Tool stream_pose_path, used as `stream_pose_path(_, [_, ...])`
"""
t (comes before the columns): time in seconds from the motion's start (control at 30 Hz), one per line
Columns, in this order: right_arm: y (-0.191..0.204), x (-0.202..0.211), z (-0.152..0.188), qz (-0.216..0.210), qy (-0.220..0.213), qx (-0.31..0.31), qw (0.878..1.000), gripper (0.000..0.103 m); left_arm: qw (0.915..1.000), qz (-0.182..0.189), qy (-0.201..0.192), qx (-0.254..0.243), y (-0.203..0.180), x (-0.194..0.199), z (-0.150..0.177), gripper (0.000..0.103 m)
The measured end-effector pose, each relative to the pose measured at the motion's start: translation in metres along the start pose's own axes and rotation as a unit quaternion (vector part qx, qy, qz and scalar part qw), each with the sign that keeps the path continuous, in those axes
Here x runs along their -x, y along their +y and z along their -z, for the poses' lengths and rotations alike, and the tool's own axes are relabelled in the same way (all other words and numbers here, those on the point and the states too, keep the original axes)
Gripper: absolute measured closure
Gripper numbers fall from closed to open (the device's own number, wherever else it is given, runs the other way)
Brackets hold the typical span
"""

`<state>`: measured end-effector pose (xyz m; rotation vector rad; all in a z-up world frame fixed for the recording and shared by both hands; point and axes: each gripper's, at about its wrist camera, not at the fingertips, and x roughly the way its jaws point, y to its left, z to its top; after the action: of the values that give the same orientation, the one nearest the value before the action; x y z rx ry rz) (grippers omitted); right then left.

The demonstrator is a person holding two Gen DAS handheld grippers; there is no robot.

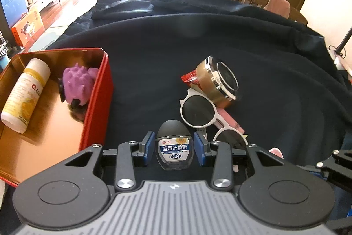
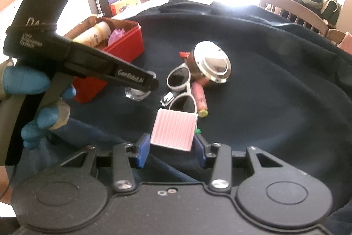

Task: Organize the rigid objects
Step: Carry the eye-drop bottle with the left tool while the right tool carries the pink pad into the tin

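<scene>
The left gripper (image 1: 175, 148) points steeply down, its blue pads pressed against both sides of a small eye-drop bottle (image 1: 174, 150). The right gripper (image 2: 171, 148) tilts down likewise, its pads clamped on a pink striped card box (image 2: 175, 132). At the left of the right wrist view, a blue-gloved hand (image 2: 33, 89) wraps the left gripper's handle, fingers curled round it

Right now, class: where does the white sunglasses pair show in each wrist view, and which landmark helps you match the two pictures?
Left wrist view: sunglasses sit right of centre, just beyond the gripper, below the round jar.
Right wrist view: sunglasses sit at centre, left of the jar, above the pink card pack.
Shared landmark: the red tin, at left in both views.
</scene>
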<state>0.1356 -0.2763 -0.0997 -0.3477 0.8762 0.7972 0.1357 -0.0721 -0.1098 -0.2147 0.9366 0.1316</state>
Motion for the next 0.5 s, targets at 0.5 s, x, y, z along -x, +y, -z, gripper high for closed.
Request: stream_pose_path(0.5, [0.024,0.012,-0.039,-0.008,-0.022,-0.004,1.0,0.061,0.9998,0.012,-0.017,-0.003,0.041,0.046,-0.016,0.065])
